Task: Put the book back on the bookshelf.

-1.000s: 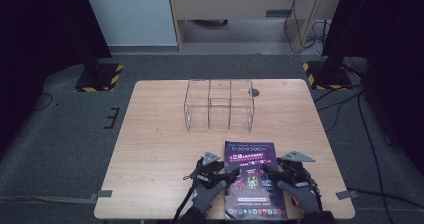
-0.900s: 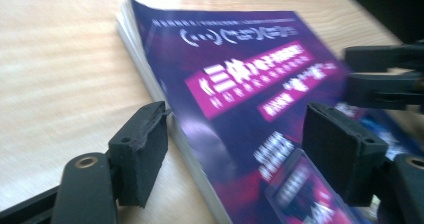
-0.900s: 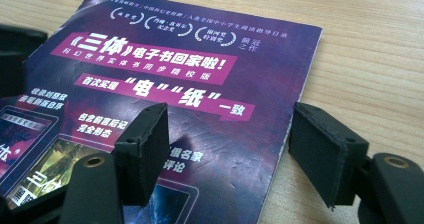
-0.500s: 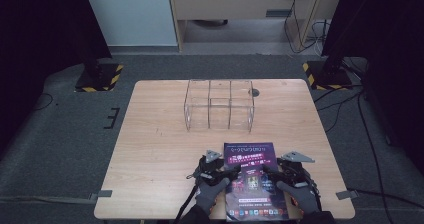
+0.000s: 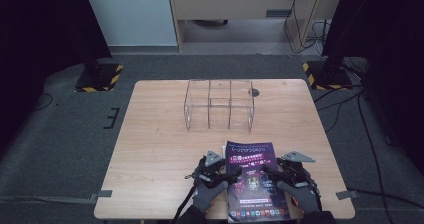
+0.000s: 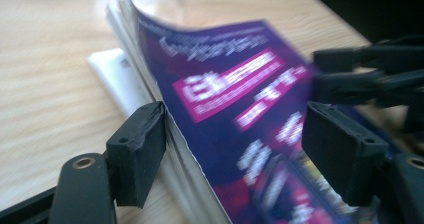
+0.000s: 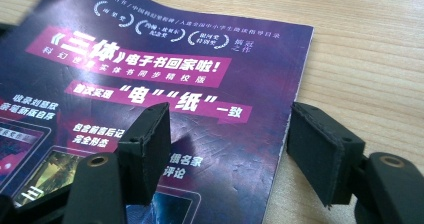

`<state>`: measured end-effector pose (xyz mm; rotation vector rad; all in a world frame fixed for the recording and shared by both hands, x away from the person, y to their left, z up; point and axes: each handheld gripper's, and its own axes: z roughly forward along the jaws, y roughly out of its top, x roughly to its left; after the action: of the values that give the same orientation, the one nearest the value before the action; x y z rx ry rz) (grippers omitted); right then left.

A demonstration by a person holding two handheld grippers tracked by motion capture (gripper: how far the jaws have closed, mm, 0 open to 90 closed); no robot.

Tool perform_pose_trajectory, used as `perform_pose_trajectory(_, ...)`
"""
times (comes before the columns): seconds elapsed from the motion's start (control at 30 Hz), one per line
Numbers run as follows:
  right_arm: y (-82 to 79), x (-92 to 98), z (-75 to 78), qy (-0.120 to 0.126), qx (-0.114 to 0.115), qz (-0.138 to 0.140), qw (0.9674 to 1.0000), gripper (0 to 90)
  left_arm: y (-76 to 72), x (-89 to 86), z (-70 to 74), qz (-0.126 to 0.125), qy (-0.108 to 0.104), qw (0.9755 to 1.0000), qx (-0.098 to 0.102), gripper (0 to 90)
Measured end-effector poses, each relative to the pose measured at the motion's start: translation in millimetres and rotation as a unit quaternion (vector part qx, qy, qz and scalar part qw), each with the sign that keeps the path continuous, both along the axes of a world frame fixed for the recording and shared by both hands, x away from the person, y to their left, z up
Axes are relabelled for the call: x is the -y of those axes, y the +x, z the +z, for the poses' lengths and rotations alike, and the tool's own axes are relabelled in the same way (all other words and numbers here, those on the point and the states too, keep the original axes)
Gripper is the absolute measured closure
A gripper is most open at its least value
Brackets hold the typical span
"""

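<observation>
Purple glossy paperback magazine [image 5: 252,179] flat at near edge of pale wooden counter [image 5: 160,149], cover lifting at left edge. Left gripper [image 6: 232,144] and right gripper [image 7: 227,149] fingers parted, straddling opposite edges, clamping nothing. Risk: creased or torn cover; likely slipping.

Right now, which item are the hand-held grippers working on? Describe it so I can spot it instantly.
On the wooden table, look at the near edge, in front of the clear acrylic organizer. The magazine lies flat between the two hand-held grippers. Its purple cover with pink banners and white lettering sets it apart from everything else on the table.
</observation>
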<state>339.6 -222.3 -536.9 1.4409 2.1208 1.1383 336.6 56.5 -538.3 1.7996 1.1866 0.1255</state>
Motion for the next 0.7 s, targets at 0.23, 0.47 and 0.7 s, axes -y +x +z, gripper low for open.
perform_pose_trajectory(0.23, -0.1, -0.2, 0.0, -0.001, 0.000, 0.000, 1.0000, 34.0, 0.2, -0.1, 0.4, 0.001, 0.011, 0.9999, 0.002, 29.6)
perform_pose_trajectory(0.47, -0.5, -0.5, 0.3, -0.005, -0.001, 0.002, 1.0000, 34.0, -1.9, 2.3, 3.4, 0.019, 0.054, 0.9983, 0.011, 33.8)
perform_pose_trajectory(0.7, -1.4, -0.9, 0.0, -0.006, 0.001, 0.002, 1.0000, 33.6, -4.4, 11.8, 2.9, 0.032, 0.074, 0.9965, 0.022, 26.0)
